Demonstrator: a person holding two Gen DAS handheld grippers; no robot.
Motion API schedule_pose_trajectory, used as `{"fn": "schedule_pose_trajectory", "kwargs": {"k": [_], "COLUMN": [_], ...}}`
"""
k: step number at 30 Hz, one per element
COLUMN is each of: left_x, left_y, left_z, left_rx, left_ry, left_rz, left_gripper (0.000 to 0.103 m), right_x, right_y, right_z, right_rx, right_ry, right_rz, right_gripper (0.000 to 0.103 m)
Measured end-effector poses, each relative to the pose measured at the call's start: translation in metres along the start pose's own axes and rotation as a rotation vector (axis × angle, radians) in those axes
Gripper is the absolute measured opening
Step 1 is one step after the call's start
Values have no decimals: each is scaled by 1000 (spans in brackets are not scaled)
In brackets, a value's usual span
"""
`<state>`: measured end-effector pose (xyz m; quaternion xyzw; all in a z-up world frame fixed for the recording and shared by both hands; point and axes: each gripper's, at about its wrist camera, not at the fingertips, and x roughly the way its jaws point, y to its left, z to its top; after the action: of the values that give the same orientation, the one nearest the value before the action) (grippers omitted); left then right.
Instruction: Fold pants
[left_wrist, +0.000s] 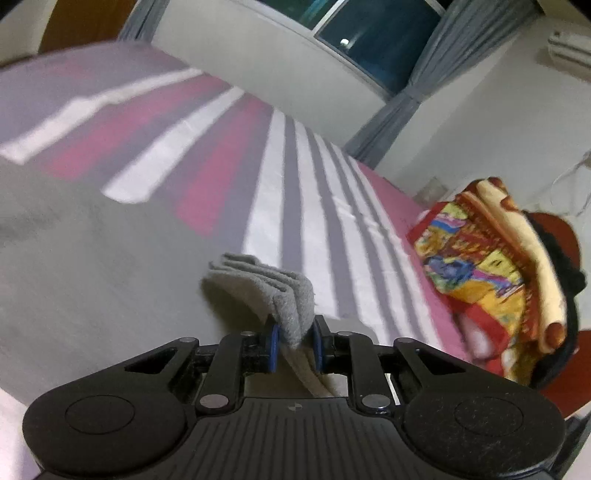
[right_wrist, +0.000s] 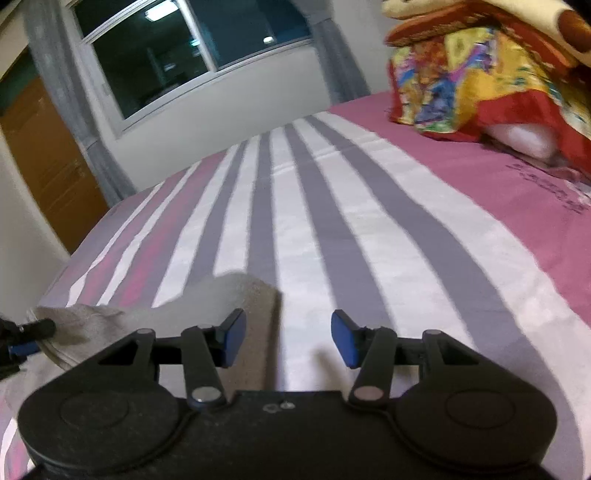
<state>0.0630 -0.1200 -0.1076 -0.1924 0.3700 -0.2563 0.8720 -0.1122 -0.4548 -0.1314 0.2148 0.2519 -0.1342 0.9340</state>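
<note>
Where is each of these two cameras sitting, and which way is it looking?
Left wrist view: sits on the left gripper, looking forward along its fingers across the striped bed toward the window; its blue pads pinch the folded grey pants.
Right wrist view: sits on the right gripper, looking over the bed toward the window; its jaws stand open with nothing between them.
Both share: bed, window, grey pants, and the colourful blanket pile. No hand or sleeve shows.
</note>
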Motion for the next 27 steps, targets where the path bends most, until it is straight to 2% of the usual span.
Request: {"fn": "schedule_pose_trajectory", "kwargs": {"k": [2,7,8,13,17,21,24,27], "left_x": [5,16,19,28,22,31,36,28], "left_y": [9,53,60,63,74,76,78,73], "left_z": [-2,-31,-36,-44,-31,-34,-39,-34], "left_rx": [13,25,14,32,-46,-68,-68,-56], "left_ry": [12,52,64,81,93,110,107,60], "left_rz": [48,167,179,199,166,182,199,194], "left_gripper": [19,19,19,19,19,27,26,21], "right_x": [8,37,42,62,66,66,65,63], "right_y": [15,62,68,83,82,79,78,81], "right_z": [-4,-23,-27,-39,-41,-42,-42,-39], "right_rx": [-34,-188,-209,-270,-261,-226,-224,-240], "right_ry": [29,122,87,156,170,173,169,156], "right_rz": [21,43,60,24,27,37,40,37], "right_gripper": [51,49,48,49,49,50,50,49]}}
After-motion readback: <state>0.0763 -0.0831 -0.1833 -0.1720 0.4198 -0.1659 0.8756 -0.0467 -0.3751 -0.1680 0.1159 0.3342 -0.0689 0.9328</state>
